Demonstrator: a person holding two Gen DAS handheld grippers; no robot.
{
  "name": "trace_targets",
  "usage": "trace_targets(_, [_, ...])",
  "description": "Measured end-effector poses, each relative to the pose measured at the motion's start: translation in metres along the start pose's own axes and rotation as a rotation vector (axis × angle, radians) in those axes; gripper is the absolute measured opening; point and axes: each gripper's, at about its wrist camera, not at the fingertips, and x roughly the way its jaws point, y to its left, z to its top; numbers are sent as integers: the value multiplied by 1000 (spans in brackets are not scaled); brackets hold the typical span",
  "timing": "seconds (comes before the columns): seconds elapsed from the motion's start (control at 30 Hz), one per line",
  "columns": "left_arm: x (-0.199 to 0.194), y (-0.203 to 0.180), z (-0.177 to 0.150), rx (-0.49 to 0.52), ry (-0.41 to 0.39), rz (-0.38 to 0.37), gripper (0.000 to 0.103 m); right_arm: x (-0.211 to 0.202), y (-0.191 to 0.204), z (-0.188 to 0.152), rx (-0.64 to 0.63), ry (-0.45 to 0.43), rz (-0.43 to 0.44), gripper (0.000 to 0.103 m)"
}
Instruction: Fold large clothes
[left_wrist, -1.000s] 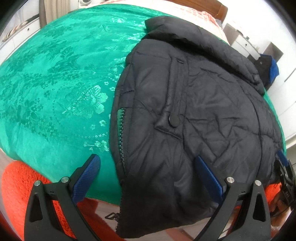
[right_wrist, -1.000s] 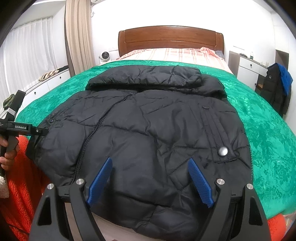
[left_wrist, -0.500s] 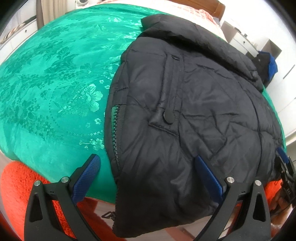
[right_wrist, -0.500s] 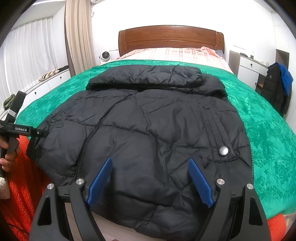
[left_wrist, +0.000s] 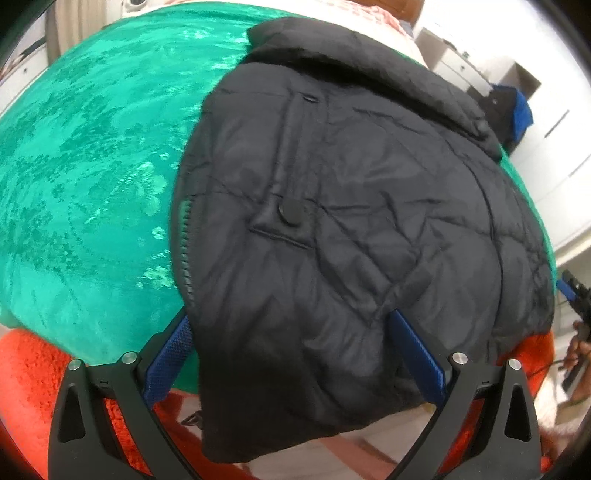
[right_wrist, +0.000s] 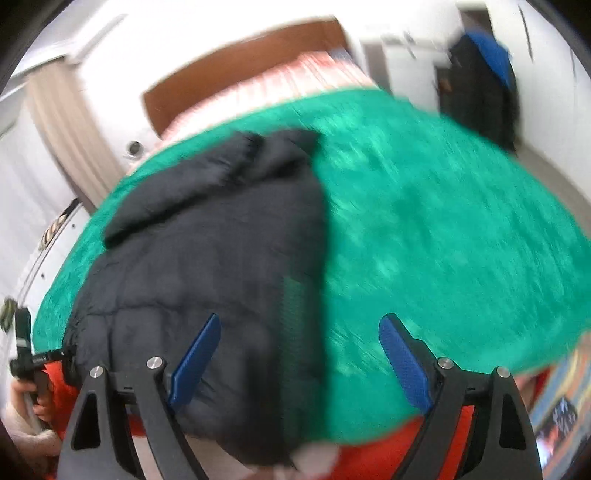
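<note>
A black puffer jacket (left_wrist: 351, 184) lies front up on the green bedspread (left_wrist: 92, 166), its hem hanging over the foot of the bed. My left gripper (left_wrist: 291, 317) is open above the hem's left corner, with the zipper edge near its left finger. In the blurred right wrist view the jacket (right_wrist: 207, 258) fills the left half. My right gripper (right_wrist: 300, 317) hovers over the jacket's right edge, its jaws opening; jacket and bedspread (right_wrist: 443, 240) lie below the gap, and neither pad presses on them. Each view shows the other gripper at its edge: the right gripper (left_wrist: 570, 291) and the left gripper (right_wrist: 26, 354).
An orange blanket (left_wrist: 33, 369) covers the foot of the bed under the bedspread. The wooden headboard (right_wrist: 240, 62) and a curtain (right_wrist: 66, 129) stand at the far end. A dark coat with blue lining (right_wrist: 480, 81) hangs at the right beside white cabinets.
The right wrist view has swung right and rolled, so the jacket now sits at its left and bare bedspread at its right. The left gripper has edged closer over the hem.
</note>
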Motion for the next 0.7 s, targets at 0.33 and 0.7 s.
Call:
trace_targets(0.33, [-6,9,-9,-21,103,-24,74,55,8,-28,121,297,247,77])
trace_targets(0.7, [-33,16,-26,2,150,-58,14,18,54,-12,-118,300,198,21])
